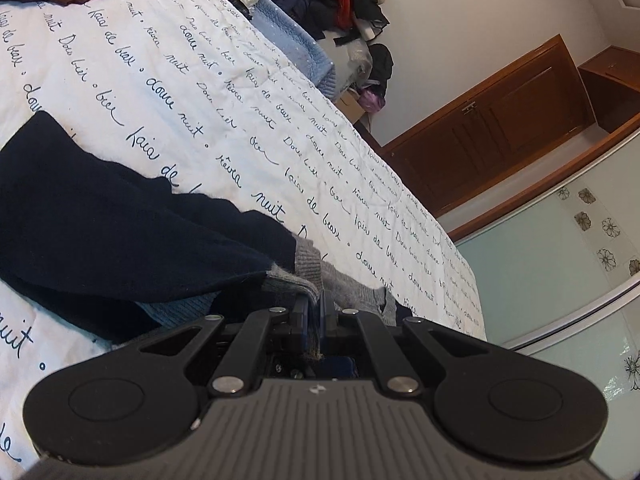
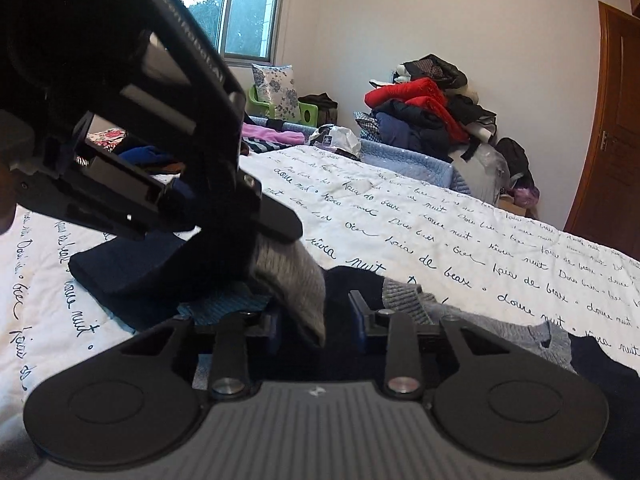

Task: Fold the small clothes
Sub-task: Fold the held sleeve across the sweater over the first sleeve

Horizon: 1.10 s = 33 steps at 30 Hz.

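A: Where does the sweater point(image 1: 120, 216) lie?

B: The navy sweater lies on the bed cover point(image 1: 168, 72), near its front edge. Its grey cuff point(image 2: 292, 280) is lifted off the cover.

A: State of the left gripper point(image 1: 314, 312)?

B: Clenched. Its jaws are pressed together on the grey knit of the cuff.

A: State of the right gripper point(image 2: 316, 320)?

B: Its blue fingers point(image 2: 356, 316) stand on either side of the hanging cuff. A gap shows on the right side, so the pads do not press on the fabric.

A: Relation between the two grippers?

B: In the right wrist view the left gripper point(image 2: 168, 168) holds the cuff from above, just beyond the right one.

A: Surroundings?

B: The cover is white with handwritten script. A pile of clothes point(image 2: 432, 112) stands beyond its far edge, by the wall. A window point(image 2: 236, 8) is at the far left; a wooden door point(image 2: 612, 120) is at the right.
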{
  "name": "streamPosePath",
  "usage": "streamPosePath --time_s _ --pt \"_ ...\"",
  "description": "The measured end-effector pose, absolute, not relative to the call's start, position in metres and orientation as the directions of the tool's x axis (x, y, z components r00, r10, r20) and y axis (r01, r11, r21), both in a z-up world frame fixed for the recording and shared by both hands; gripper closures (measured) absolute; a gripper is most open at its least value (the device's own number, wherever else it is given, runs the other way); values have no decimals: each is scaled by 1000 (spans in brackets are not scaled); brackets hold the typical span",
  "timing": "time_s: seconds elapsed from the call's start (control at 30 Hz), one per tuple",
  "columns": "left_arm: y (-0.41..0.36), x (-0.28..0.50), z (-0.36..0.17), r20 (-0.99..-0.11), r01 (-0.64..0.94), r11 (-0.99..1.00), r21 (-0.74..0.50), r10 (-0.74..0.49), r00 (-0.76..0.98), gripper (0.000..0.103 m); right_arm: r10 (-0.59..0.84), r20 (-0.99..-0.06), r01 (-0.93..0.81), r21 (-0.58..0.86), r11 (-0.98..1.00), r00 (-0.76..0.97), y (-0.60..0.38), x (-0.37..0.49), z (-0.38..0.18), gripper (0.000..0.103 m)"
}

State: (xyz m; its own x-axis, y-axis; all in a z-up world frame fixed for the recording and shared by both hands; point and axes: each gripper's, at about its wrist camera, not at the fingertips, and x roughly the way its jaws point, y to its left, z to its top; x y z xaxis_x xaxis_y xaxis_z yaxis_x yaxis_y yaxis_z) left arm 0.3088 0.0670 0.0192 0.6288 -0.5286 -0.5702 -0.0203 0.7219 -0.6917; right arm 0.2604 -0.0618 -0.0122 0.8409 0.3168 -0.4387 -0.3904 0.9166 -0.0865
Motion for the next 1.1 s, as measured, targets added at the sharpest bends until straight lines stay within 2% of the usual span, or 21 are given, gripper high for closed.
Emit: streamPosePath --time_s 0.13,0.27,0.47,0.7,1.1 --pt "62 307 15 -579 -23 723 -690 -534 616 98 322 -423 -398 -105 911 847 -67 259 -12 97" --pt "50 306 19 -585 -1 738 -675 -535 610 98 299 -412 -396 -174 901 861 -73 254 -12 98" --pt "17 310 31 -574 50 742 -668 -557 600 98 209 -349 -323 -308 895 913 -89 247 -6 98" --pt "-48 318 33 -578 135 748 -650 -602 552 98 113 -321 -221 -322 921 940 -143 253 4 98" --pt "-144 329 9 -626 214 740 -638 -660 415 98 -49 -337 -72 -338 938 940 -221 250 -7 98"
